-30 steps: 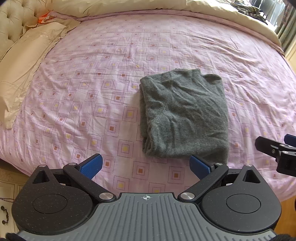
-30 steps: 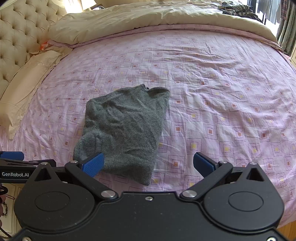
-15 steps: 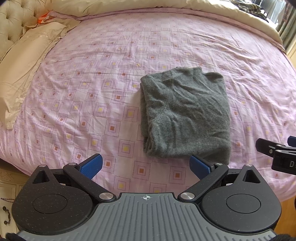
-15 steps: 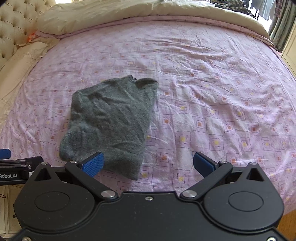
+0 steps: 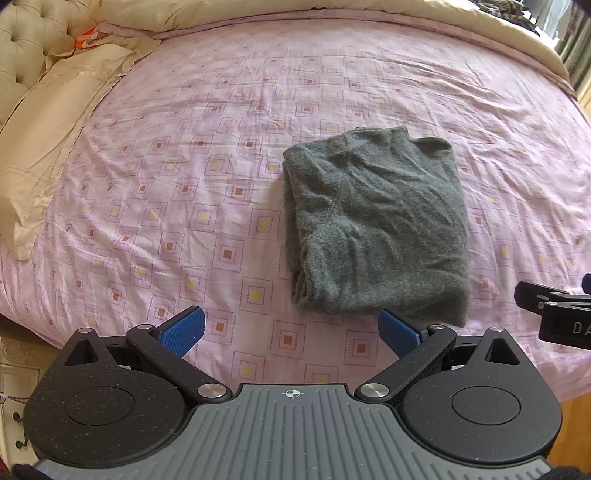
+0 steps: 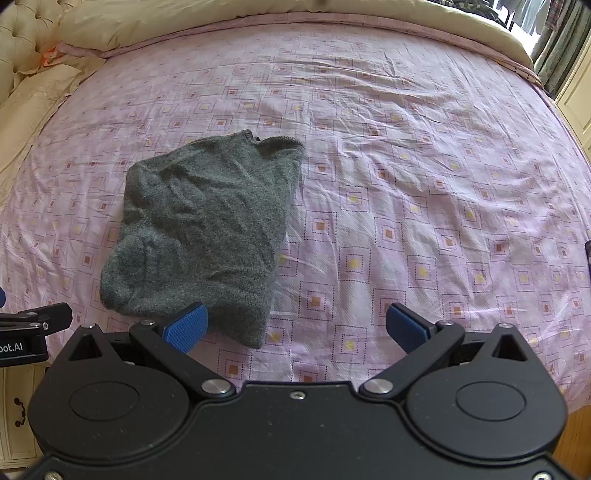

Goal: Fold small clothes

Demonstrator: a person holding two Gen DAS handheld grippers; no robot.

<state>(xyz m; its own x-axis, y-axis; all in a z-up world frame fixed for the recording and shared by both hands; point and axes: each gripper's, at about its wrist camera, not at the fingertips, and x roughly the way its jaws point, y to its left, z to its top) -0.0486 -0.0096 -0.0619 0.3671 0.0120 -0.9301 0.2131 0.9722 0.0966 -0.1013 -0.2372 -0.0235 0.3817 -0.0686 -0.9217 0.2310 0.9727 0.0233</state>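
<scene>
Sweater point(image 5: 373, 229) sits folded into a chunky grey rectangle on the pink patterned bedsheet point(image 5: 184, 192), roughly mid-bed and closer to the near edge than the far one. Its left edge shows stacked layers, its near edge is a bit lumpy, and the collar end points to the far side.

Left gripper point(image 5: 291, 330) is spread wide with nothing in it, both blue pads clear of the fabric; its right pad sits just off the sweater's near edge. Right gripper point(image 6: 297, 326) is also wide apart and empty, with its left pad right at the sweater's near right corner, though I can't tell if it's actually touching.

Loads of bare sheet on every side: a big stretch to the left up to the cream pillow point(image 5: 48, 147), and another wide patch on the right in the right wrist view. A beige duvet point(image 6: 221, 18) is bunched along the far edge.
</scene>
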